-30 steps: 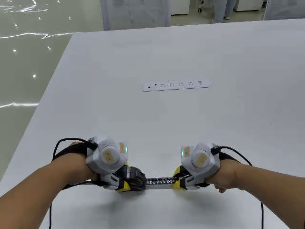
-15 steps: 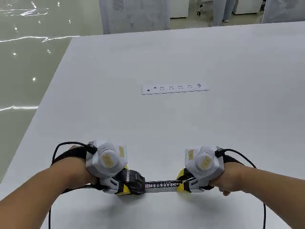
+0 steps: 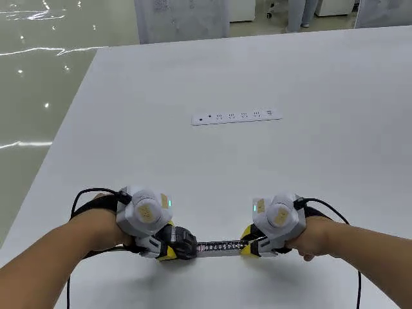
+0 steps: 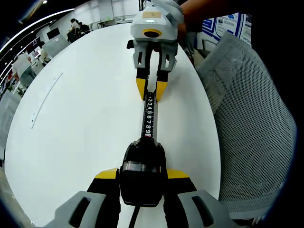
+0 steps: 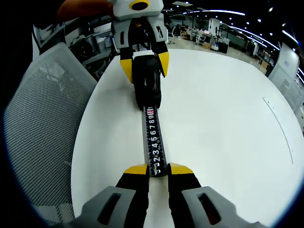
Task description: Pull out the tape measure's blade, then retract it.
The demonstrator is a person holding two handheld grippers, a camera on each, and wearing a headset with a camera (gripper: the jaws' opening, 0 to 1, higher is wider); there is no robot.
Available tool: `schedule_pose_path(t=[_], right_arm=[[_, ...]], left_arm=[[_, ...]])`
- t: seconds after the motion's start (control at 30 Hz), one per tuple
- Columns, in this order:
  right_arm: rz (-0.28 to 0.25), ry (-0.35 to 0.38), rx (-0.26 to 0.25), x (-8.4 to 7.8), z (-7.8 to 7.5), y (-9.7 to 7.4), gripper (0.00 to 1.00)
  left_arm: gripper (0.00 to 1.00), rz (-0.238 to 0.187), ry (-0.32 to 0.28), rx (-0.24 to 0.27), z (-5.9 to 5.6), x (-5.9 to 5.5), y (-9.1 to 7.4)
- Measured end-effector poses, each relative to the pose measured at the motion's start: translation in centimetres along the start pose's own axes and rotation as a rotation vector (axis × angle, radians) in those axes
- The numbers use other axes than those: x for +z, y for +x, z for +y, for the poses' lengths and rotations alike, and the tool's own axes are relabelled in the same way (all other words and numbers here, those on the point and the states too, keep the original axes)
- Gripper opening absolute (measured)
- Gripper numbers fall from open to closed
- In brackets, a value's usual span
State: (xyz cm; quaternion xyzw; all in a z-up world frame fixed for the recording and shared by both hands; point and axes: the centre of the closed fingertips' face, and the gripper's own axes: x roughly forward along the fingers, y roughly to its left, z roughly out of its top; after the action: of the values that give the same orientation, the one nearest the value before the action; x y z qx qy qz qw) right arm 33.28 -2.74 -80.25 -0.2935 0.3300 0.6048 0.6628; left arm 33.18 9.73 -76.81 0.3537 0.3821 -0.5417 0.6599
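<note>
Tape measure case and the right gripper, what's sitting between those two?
The pulled-out numbered blade runs straight from the case to the right gripper, over bare white table. The right gripper view shows it best.

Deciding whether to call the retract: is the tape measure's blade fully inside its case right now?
No: printed blade spans the gap from the black case to the right hand-held gripper, which pinches its end.

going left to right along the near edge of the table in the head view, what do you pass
left hand-held gripper → black tape measure case clamped in it → blade stretched out over the white table → right hand-held gripper pinching the blade's end
</note>
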Motion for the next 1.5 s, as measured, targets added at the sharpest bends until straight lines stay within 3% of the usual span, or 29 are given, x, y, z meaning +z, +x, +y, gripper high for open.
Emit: schedule_pose_path(t=[0.5, 1.5], right_arm=[[0.004, 0.016, 0.002, -1.2, -0.4, -0.8, 0.1], [0.011, 0.034, 0.013, -1.7, -0.6, -1.2, 0.09]], left_arm=[[0.31, -0.004, -0.006, 0.011, 0.1, 0.0, 0.0], [0.31, -0.007, -0.001, 0.002, 0.1, -0.1, 0.0]])
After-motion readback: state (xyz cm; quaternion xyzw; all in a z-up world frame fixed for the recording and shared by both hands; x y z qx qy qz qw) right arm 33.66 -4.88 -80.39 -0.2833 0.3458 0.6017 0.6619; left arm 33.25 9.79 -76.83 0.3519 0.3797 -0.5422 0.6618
